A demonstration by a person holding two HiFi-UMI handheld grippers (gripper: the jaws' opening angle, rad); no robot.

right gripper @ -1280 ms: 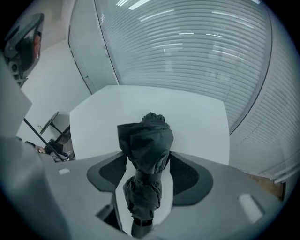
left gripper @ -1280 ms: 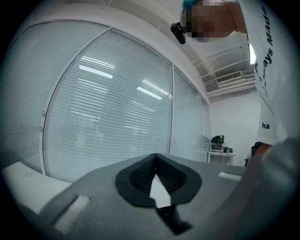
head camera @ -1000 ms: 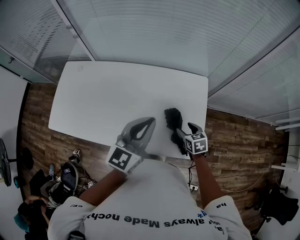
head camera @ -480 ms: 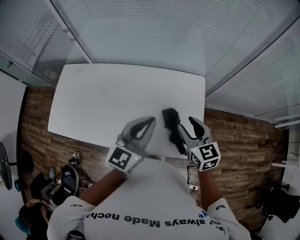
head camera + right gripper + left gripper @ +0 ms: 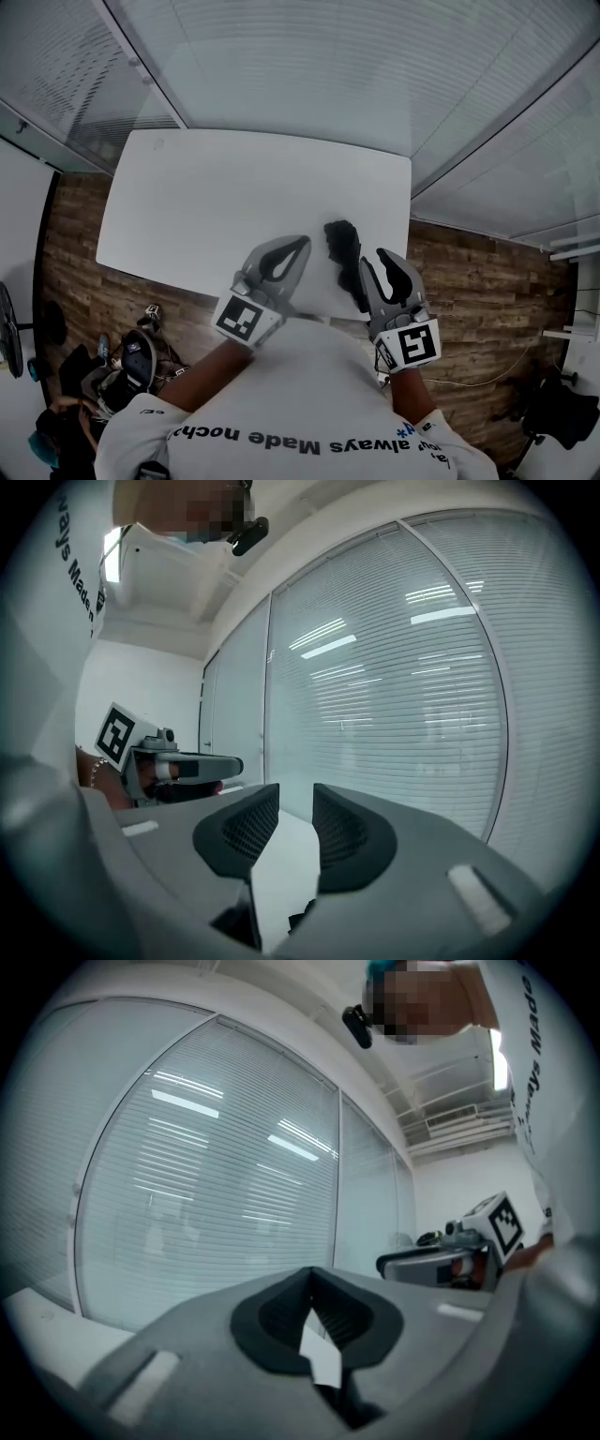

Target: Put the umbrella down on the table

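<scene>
A black folded umbrella [image 5: 343, 246] lies on the white table [image 5: 216, 197], close to its near right corner, with nothing holding it. My right gripper [image 5: 377, 259] hovers just right of it, lifted clear and pointing about level. Its jaws are closing; a narrow gap remains and nothing is between them [image 5: 295, 797]. My left gripper [image 5: 302, 244] floats left of the umbrella over the table's near edge, its fingertips meeting and empty [image 5: 311, 1275]. Each gripper shows in the other's view: the right gripper [image 5: 450, 1258] and the left gripper [image 5: 178, 766].
Glass walls with white blinds [image 5: 309, 66] close in the table's far and right sides. Wooden floor [image 5: 469, 281] runs along the near edge. A fan and dark bags [image 5: 122, 361] stand on the floor at the lower left.
My right gripper has risen off the umbrella and drawn back toward me, its jaws narrowing. The umbrella stays lying on the table. The left gripper has not moved.
</scene>
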